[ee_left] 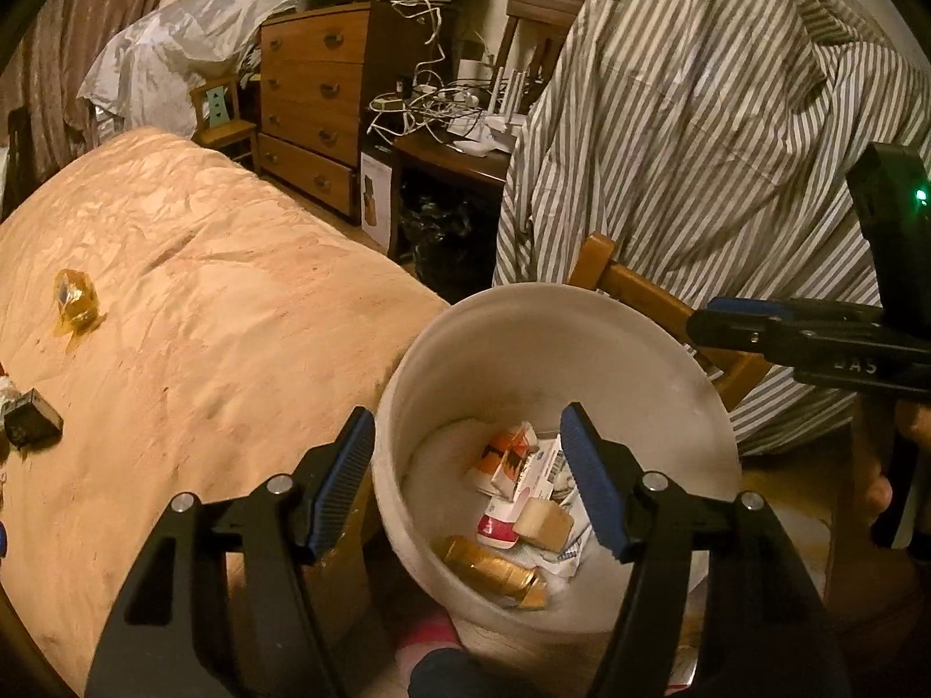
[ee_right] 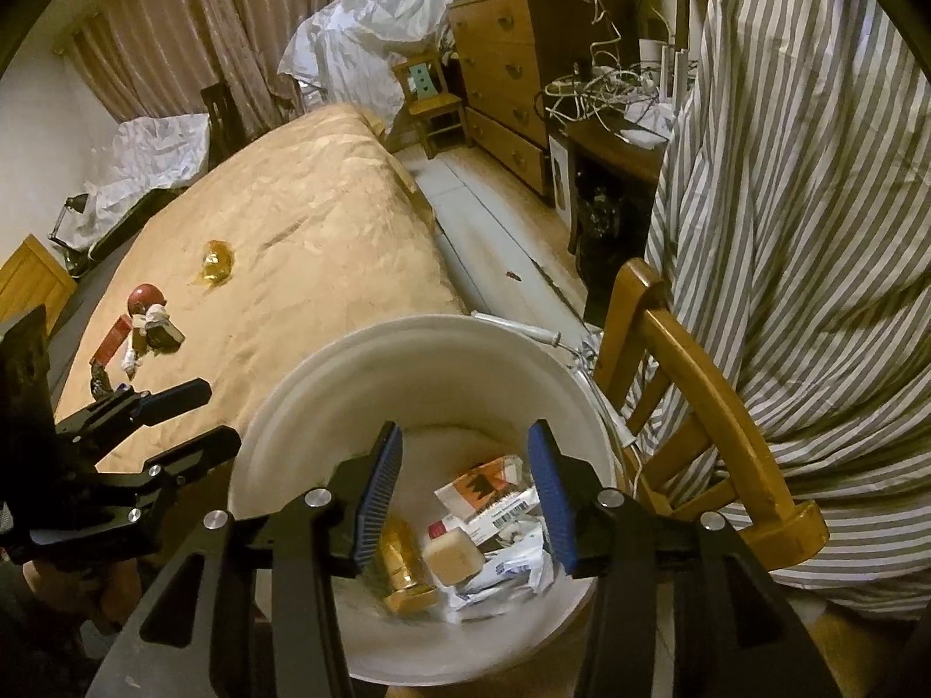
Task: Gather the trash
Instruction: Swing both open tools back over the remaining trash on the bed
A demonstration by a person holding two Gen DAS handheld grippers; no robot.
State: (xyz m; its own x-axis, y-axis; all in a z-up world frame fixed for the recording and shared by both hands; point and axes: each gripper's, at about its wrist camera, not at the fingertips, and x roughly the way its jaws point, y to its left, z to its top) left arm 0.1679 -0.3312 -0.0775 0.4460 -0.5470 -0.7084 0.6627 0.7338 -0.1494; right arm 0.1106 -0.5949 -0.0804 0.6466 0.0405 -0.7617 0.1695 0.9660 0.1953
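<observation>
Left wrist view: both the left tongs (ee_left: pixel 468 480) and right tongs (ee_right: pixel 465 491) hang released and empty over the white bucket (ee_left: pixel 407 384). Next, reach upper left for the amber wrapper (ee_left: pixel 75 299) on the bed (ee_left: pixel 233 291), pinching its crumpled bulk.

One white bucket (ee_right: pixel 302 407), one amber wrapper (ee_right: pixel 216 260) on the bed, two wooden chairs (ee_right: pixel 698 384), one dresser (ee_right: pixel 500 81)
</observation>
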